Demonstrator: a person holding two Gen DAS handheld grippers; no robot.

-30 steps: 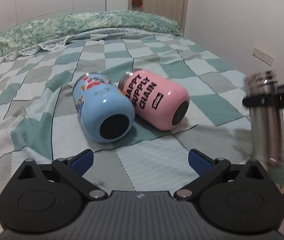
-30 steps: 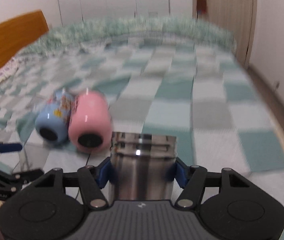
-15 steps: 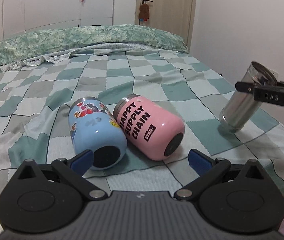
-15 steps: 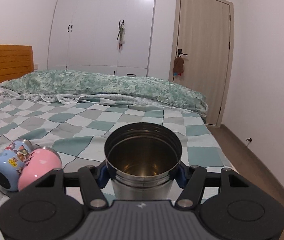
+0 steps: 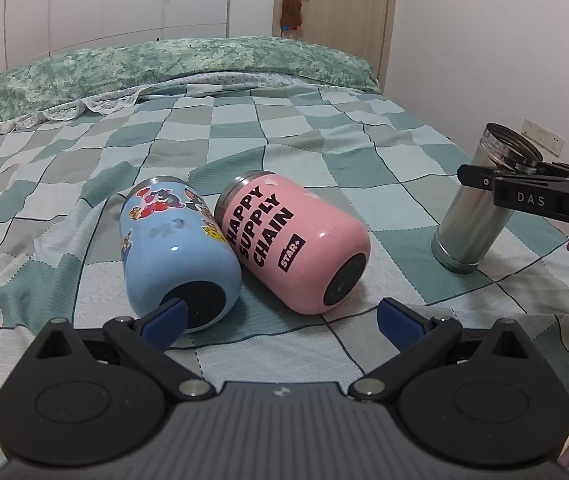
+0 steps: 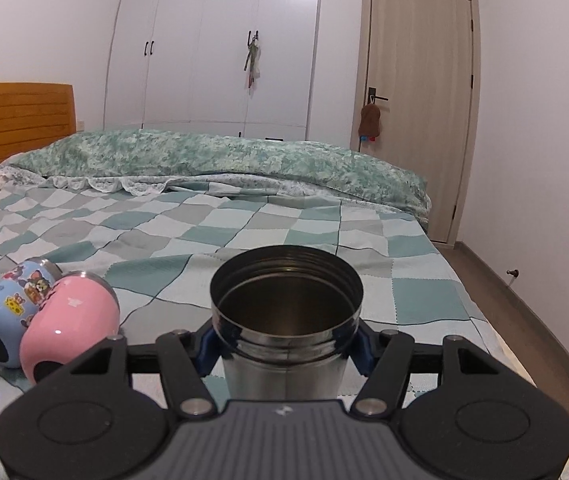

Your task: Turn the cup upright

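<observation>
The right gripper (image 6: pixel 286 346) is clamped on the steel cup (image 6: pixel 286 320) just under its threaded rim, with a blue pad pressed against each side of the cup wall. From the right wrist view the mouth opens upward and slightly away from the gripper, so the dark inside and the bottom are visible. From the left wrist view the same steel cup (image 5: pixel 474 216) has its base down on the bed (image 5: pixel 324 148) and its long axis leans, with the rim tipped toward the right gripper (image 5: pixel 496 172) and the base set further in toward the other cups. It is near vertical but not quite there, so I judge that the remaining move is a small rotation about the base, followed by a release once the base sits flat on the soft quilt.

The left gripper (image 5: pixel 280 318) is spread wide and holds nothing. Directly ahead of it lie the blue cup (image 5: pixel 176 248) and the pink cup (image 5: pixel 292 240), side by side and touching. Both are on their sides with their bases toward the left gripper and their mouths pointing away. The left gripper is the nearer one to this pair, while the steel cup stands well off to its right.
</observation>
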